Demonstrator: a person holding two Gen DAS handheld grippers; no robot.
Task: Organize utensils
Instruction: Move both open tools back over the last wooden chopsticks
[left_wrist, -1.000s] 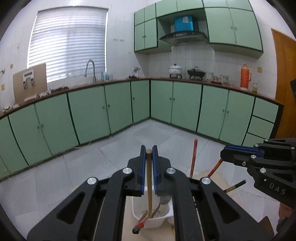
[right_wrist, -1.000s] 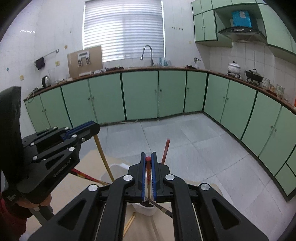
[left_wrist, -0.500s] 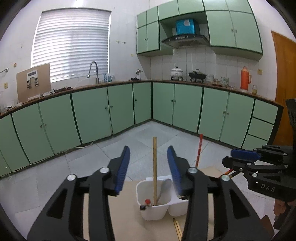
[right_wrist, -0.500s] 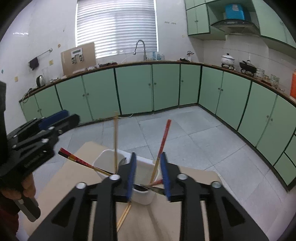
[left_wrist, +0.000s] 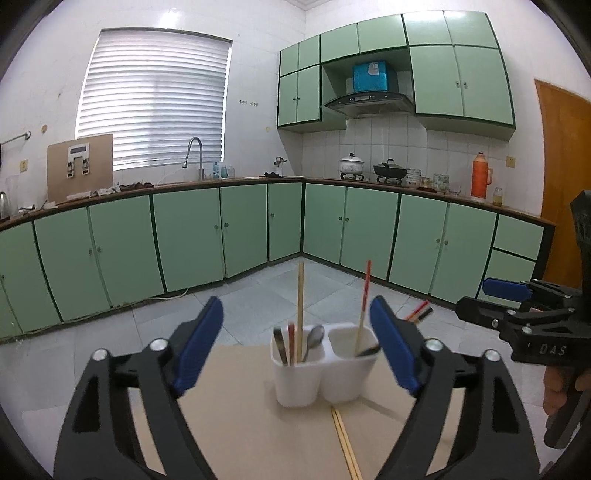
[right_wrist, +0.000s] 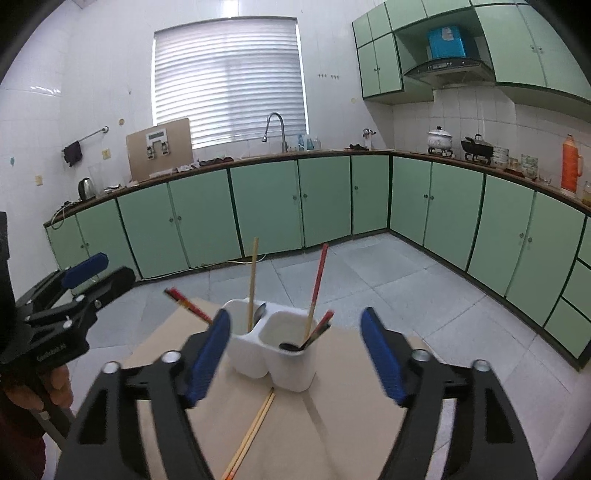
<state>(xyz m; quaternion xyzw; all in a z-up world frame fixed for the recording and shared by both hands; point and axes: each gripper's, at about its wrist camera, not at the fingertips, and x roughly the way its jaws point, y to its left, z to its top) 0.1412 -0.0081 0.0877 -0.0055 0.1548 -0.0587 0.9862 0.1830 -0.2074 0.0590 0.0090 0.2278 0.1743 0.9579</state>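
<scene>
Both claws, left claw (left_wrist: 296, 347) and right claw (right_wrist: 294, 352), gape empty; most utensils stand in the white holder (right_wrist: 273, 350) on the bench (right_wrist: 343, 424), a chopstick pair (right_wrist: 251, 432) lies beside it, so nearly done.

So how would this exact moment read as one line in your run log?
left gripper: open, empty | right gripper: open, empty | white holder: chopsticks, spoons standing inside | chopstick pair: loose on table
</scene>
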